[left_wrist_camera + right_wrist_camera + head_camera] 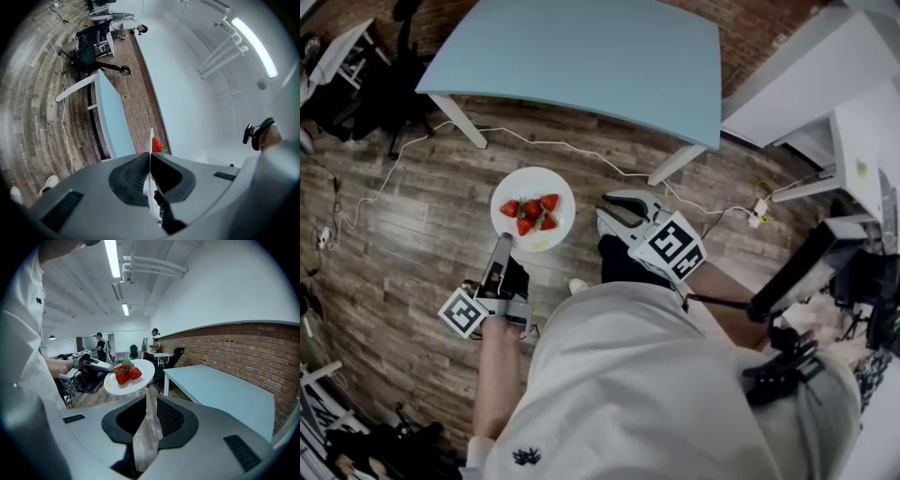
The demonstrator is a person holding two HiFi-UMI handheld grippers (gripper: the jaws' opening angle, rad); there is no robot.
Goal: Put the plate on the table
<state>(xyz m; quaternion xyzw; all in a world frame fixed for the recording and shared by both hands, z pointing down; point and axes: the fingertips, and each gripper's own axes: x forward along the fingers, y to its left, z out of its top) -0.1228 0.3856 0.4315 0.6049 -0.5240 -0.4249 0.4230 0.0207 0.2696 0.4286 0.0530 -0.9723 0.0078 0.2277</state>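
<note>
Left gripper [502, 244] has its fingers [131, 178] clenched on the near rim of the white plate [514, 186], strawberries [532, 214] piled on it. The plate is up in the air over the wooden floor [403, 253], on the near side of the light-blue counter [581, 56] and not on it yet. Right gripper [611, 212] hangs just right of the plate, fingers [172, 417] slightly apart, nothing between them.

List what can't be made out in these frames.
- Left gripper view: the plate sits edge-on in the left claw, so its top is hidden. Only one strawberry shows.
- Head view: the table has its far edge cut off by the frame's top.
- Right gripper view: the people at the back are too small to read.
- Head view: the pale scrap on the plate is too small to identify.
</note>
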